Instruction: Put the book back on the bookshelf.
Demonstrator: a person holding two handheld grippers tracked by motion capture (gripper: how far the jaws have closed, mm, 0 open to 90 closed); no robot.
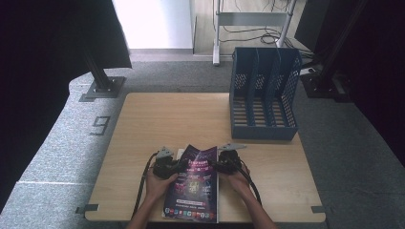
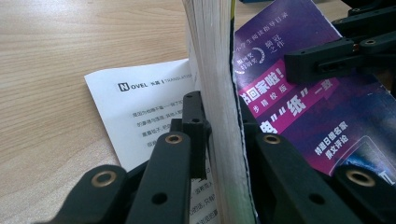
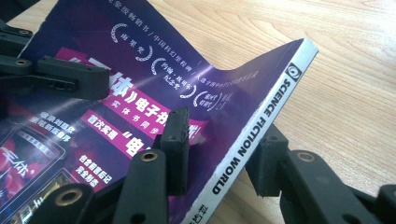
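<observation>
Near the front edge of the pale wooden surface (image 1: 143,124), a purple-covered paperback magazine (image 1: 193,183) is pinched from both sides: the left claw (image 1: 184,166) grips its page edge, the right claw (image 1: 213,166) its white spine, probably to lift it level. Its near end is cut off; a white printed sheet (image 2: 140,112) lies partly hidden beneath.

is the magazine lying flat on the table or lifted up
Partly lifted. The left tool and right tool clamp the magazine at opposite edges; its far end bows up off the table.
</observation>
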